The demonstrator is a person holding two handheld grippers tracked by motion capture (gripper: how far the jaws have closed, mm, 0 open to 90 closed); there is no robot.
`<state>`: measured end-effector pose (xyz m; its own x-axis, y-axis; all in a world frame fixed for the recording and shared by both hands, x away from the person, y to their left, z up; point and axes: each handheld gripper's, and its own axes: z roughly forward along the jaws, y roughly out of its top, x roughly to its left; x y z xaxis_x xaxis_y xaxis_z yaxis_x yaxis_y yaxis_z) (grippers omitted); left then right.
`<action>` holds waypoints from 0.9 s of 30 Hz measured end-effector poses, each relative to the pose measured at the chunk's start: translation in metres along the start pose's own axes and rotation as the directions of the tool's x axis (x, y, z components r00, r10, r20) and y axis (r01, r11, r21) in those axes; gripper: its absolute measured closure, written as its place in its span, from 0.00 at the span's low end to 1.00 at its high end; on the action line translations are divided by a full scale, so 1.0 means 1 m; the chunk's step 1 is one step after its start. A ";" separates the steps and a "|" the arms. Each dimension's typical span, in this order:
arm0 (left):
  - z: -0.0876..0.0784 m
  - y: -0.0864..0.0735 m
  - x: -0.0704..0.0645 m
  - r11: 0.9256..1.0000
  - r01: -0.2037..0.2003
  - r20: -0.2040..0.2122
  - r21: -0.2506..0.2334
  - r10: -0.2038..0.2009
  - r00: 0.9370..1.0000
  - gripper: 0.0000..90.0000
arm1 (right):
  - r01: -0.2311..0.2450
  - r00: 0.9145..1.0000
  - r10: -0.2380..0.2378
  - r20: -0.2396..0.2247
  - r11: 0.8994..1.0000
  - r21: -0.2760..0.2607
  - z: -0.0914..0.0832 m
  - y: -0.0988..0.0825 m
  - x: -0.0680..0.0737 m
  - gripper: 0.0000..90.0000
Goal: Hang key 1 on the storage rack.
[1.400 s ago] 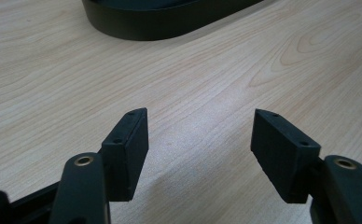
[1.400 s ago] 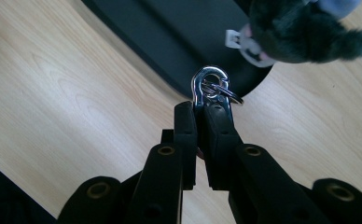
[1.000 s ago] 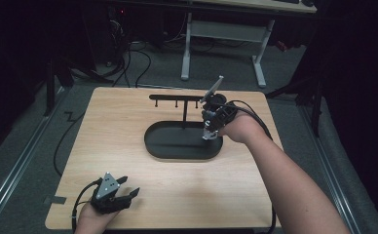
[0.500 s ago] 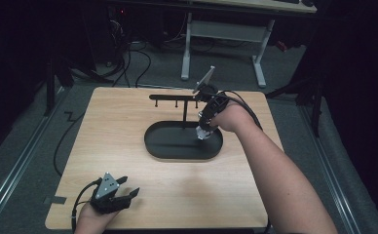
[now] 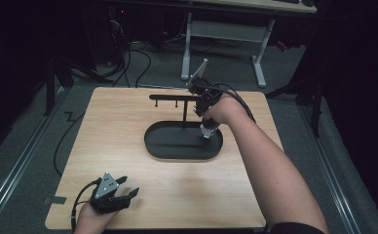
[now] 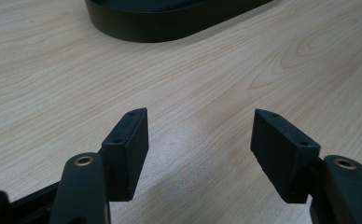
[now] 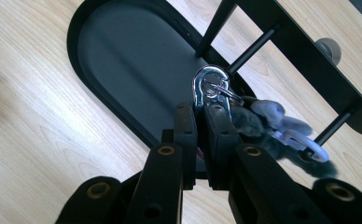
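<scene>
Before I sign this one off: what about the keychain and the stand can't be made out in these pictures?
- Keychain: in the right gripper view the right gripper covers the clasp's lower part; the furry charm is blurred, its shape unclear.
- In the high view the keychain is too small to read and the hand hides part of it.
- Stand: the right gripper view cuts its crossbar at the edge.
- In the left gripper view the top edge cuts off the stand's base beyond the left gripper.

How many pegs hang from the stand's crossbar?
3 visible. In the high view, pegs and sit on the crossbar's left half. The right gripper view shows another; the hand may hide more.
</scene>
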<state>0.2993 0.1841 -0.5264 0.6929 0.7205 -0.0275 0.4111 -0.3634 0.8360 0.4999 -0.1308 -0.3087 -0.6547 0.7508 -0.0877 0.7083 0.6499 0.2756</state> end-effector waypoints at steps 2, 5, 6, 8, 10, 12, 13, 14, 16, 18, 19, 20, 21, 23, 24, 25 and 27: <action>0.000 0.000 0.000 1.000 0.001 0.002 0.001 -0.001 1.000 0.42 | -0.010 1.000 0.010 -0.002 1.000 0.004 0.001 0.002 -0.001 0.95; 0.000 0.000 0.001 1.000 0.000 0.000 0.001 0.000 1.000 0.42 | -0.006 1.000 0.006 -0.003 1.000 -0.006 0.001 0.004 -0.002 0.95; 0.000 0.000 0.001 1.000 0.001 0.001 0.001 -0.001 1.000 0.42 | -0.007 1.000 0.007 -0.004 1.000 -0.010 0.001 0.005 -0.003 0.95; 0.000 0.000 0.001 1.000 0.002 0.001 0.002 -0.002 1.000 0.42 | -0.013 1.000 0.013 -0.005 1.000 -0.015 0.000 0.006 -0.004 0.95; 0.000 0.000 0.001 1.000 0.001 0.001 0.002 -0.001 1.000 0.42 | -0.018 1.000 0.018 0.001 1.000 -0.018 0.002 0.007 -0.005 0.95; 0.000 0.000 0.001 1.000 0.001 0.001 0.002 -0.001 1.000 0.42 | -0.025 1.000 0.025 -0.001 0.999 -0.019 0.002 0.007 -0.007 0.95; 0.000 0.000 0.001 1.000 0.001 0.001 0.001 -0.001 1.000 0.42 | -0.035 0.999 0.035 -0.002 0.999 -0.021 0.003 0.007 -0.007 0.95; 0.000 0.000 0.001 1.000 0.001 0.001 0.002 -0.001 1.000 0.42 | -0.037 0.999 0.037 -0.002 0.999 -0.022 0.003 0.007 -0.009 0.95; 0.000 0.000 0.001 1.000 0.002 0.001 0.002 -0.002 1.000 0.42 | -0.033 0.999 0.033 -0.005 0.999 -0.024 0.004 0.006 -0.011 0.95; 0.001 0.000 0.001 1.000 0.001 0.000 0.001 -0.001 1.000 0.42 | -0.050 0.999 0.049 -0.006 0.998 -0.027 0.004 0.004 -0.013 0.95; 0.001 0.000 0.001 1.000 -0.001 0.000 0.002 0.001 1.000 0.42 | -0.041 0.999 0.041 -0.006 0.999 -0.032 0.004 0.003 -0.014 0.95; 0.001 0.000 0.000 1.000 -0.001 0.002 0.003 0.001 1.000 0.42 | -0.058 0.998 0.058 -0.004 0.998 -0.034 0.004 0.002 -0.014 0.95; 0.001 0.000 0.000 1.000 -0.002 0.003 0.004 0.002 1.000 0.42 | -0.047 0.999 0.047 -0.004 0.998 -0.041 0.004 0.001 -0.016 0.95; 0.001 0.000 0.000 1.000 -0.005 0.008 0.014 0.005 1.000 0.42 | -0.070 0.998 0.069 -0.010 0.997 -0.044 0.004 0.000 -0.016 0.95; 0.001 0.000 0.000 1.000 -0.006 0.008 0.014 0.006 1.000 0.42 | -0.078 0.997 0.077 -0.011 0.996 -0.045 0.004 0.000 -0.015 0.95; 0.001 0.000 0.000 1.000 -0.006 0.008 0.015 0.006 1.000 0.42 | -0.073 0.997 0.073 -0.012 0.996 -0.051 0.005 0.000 -0.016 0.95; 0.001 0.000 -0.001 1.000 -0.006 0.004 0.009 0.006 1.000 0.42 | -0.073 0.997 0.073 -0.013 0.996 -0.056 0.006 -0.001 -0.018 0.95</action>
<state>0.2996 0.1829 -0.5271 0.6974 0.7162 -0.0247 0.4125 -0.3730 0.8311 0.5126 -0.1437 -0.3134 -0.6049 0.7944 -0.0553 0.7383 0.5855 0.3347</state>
